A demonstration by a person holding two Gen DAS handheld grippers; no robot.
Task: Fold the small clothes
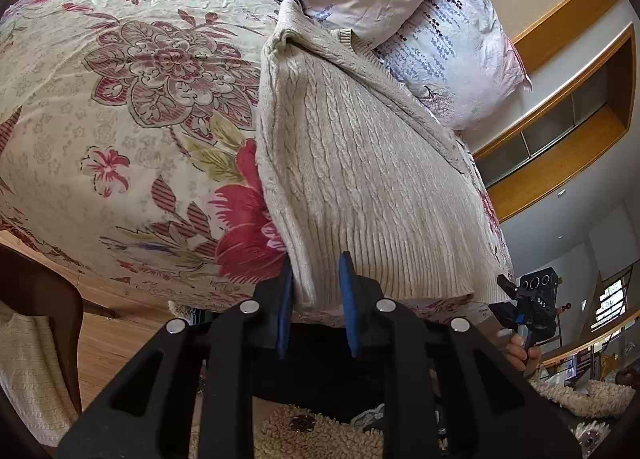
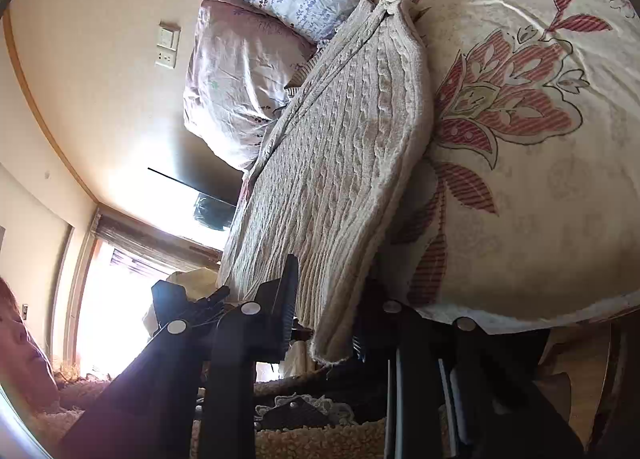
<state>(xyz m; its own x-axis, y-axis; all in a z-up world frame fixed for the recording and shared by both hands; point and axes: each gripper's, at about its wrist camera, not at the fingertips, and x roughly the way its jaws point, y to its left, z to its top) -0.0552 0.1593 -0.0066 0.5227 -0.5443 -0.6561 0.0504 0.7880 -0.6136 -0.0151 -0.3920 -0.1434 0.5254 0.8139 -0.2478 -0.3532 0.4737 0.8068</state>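
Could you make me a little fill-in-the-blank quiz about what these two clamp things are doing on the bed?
1. Both grippers are gripping the ribbed bottom edge of a cream, cable-knit ____.
2. The sweater lies on a bedspread printed with large red ____.
3. Past the sweater's far end, two ____ are stacked on the bed.
4. The left gripper has pads coloured ____; the right gripper holds the other corner.

Missing words: sweater; flowers; pillows; blue
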